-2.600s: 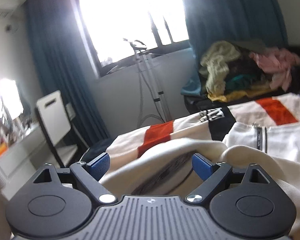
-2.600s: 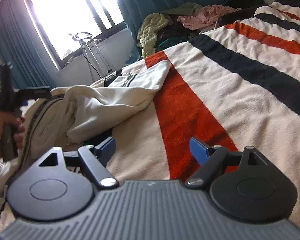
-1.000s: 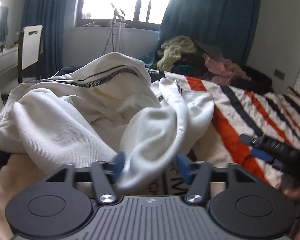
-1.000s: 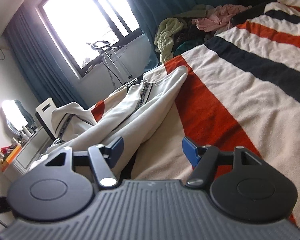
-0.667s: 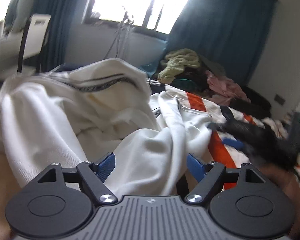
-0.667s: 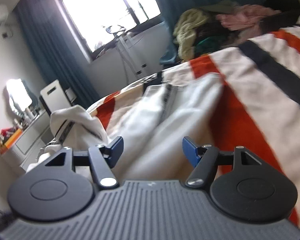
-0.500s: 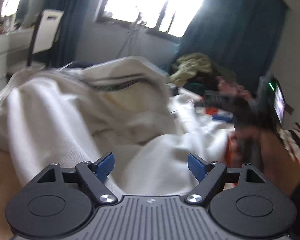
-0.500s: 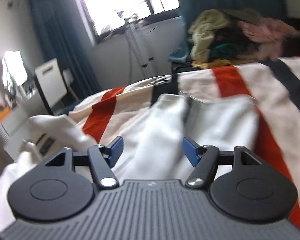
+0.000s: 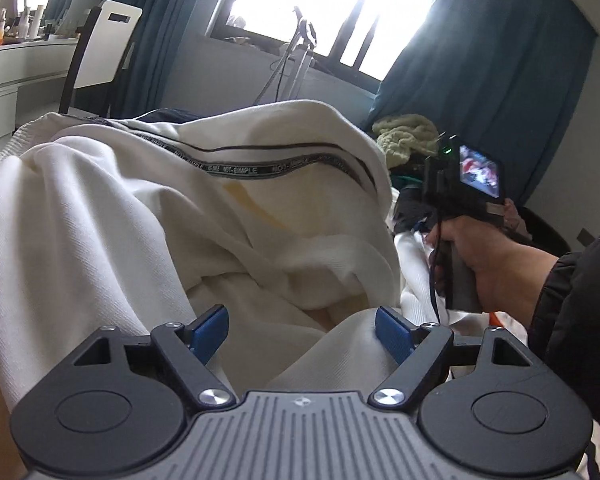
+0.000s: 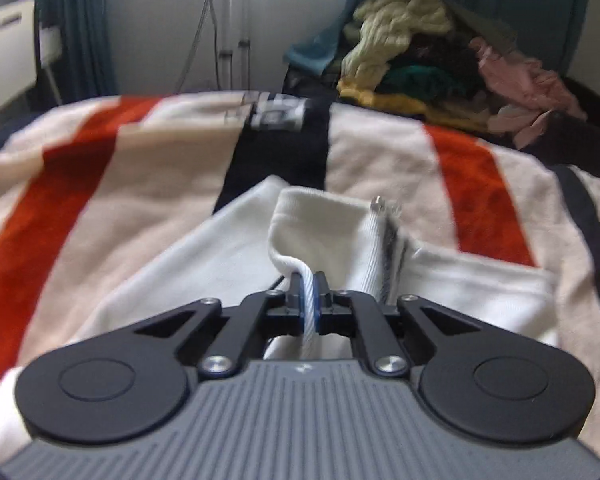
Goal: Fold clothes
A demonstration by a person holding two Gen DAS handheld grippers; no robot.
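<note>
A crumpled white zip-up garment (image 9: 180, 220) with a black lettered band lies heaped on the striped bed cover. My left gripper (image 9: 302, 330) is open low over the heap, with a fold of the cloth bulging up between its blue pads untouched. In the right wrist view, my right gripper (image 10: 309, 288) is shut on a ribbed white edge of the same garment (image 10: 320, 220), beside its zipper (image 10: 388, 248). A hand (image 9: 488, 264) in a black sleeve holds that right tool's handle, whose screen (image 9: 480, 176) glows at the right of the left wrist view.
The bed cover (image 10: 100, 168) has red, black and cream stripes. A pile of loose clothes (image 10: 420, 60) sits beyond the bed under blue curtains. A white chair (image 9: 108, 48) and a desk (image 9: 12, 68) stand at the left, and a metal stand (image 9: 296, 60) is by the window.
My right gripper swung across to the garment's zipper edge and closed on it. My left gripper let go of the white fold, opened wider and sank toward the heap.
</note>
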